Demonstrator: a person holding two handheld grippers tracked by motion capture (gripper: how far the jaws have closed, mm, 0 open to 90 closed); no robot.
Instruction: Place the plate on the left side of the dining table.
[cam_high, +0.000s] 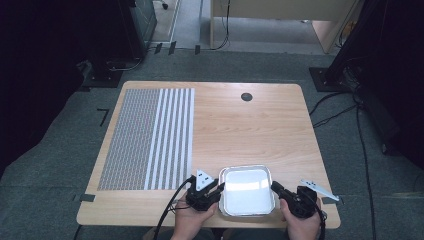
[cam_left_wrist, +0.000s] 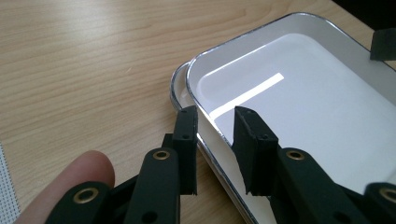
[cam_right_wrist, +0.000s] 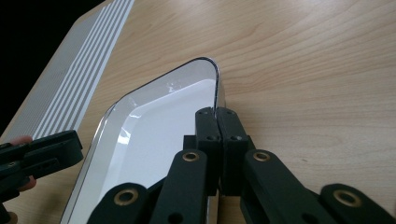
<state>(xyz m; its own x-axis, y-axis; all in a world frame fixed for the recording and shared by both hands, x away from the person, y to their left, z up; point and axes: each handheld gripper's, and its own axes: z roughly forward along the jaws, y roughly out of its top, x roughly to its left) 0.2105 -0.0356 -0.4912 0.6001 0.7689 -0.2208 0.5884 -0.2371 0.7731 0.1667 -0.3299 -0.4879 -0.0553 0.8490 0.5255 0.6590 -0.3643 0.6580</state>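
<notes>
Pinching the right rim of the shiny rectangular foil tray (cam_right_wrist: 154, 135) at the wooden bench's (cam_high: 240, 130) near edge, the right gripper (cam_right_wrist: 215, 114) steadies it; the left gripper (cam_left_wrist: 215, 128), jaws spread, straddles the left rim unclamped.

Grey carpet floor (cam_high: 50, 165), wooden desk (cam_high: 270, 10) (far side), cables (cam_high: 365, 150)

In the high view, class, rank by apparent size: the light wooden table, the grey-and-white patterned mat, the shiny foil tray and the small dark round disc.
1. Light wooden table
2. Grey-and-white patterned mat
3. Shiny foil tray, though it lies nearest the camera
4. Small dark round disc, farthest away
</notes>
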